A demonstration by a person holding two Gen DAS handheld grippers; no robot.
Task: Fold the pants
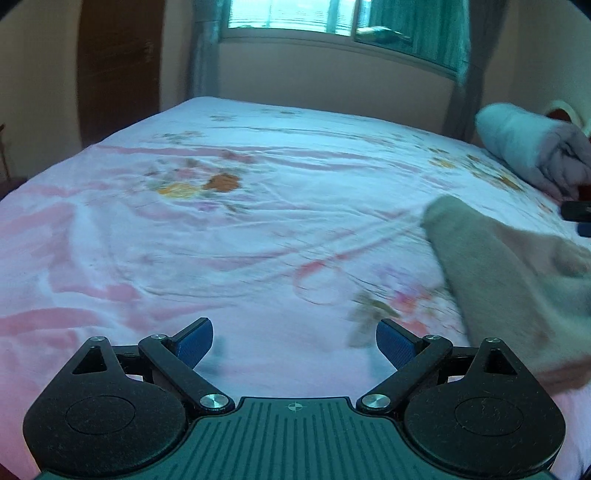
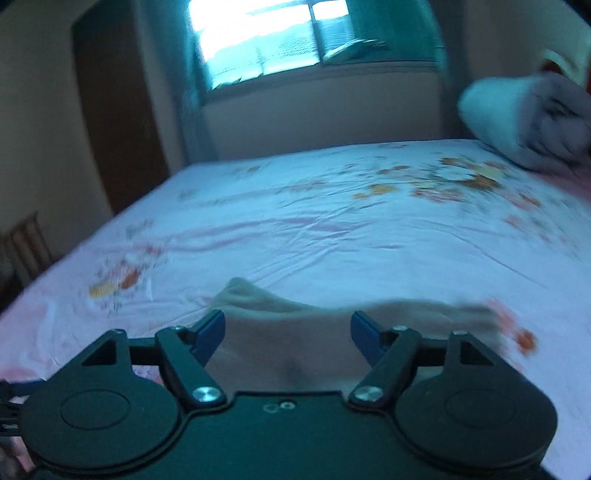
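The beige pants (image 1: 509,280) lie folded on the flowered bed sheet (image 1: 229,236), at the right edge of the left wrist view. My left gripper (image 1: 294,345) stands open over bare sheet, to the left of the pants, with nothing between its blue pads (image 1: 197,345). In the right wrist view the pants (image 2: 288,332) lie just beyond and below my right gripper (image 2: 287,336). Its jaws stand wide apart and the blue pads (image 2: 212,334) do not press on the cloth. A dark part of the right gripper (image 1: 578,212) shows at the far right of the left wrist view.
A rolled white and grey blanket (image 1: 532,147) lies at the bed's far right, seen too as the blanket (image 2: 528,118) in the right wrist view. Beyond the bed are a wall, a window (image 1: 295,16) with green curtains and a brown door (image 1: 118,70). A wooden chair (image 2: 26,247) stands left.
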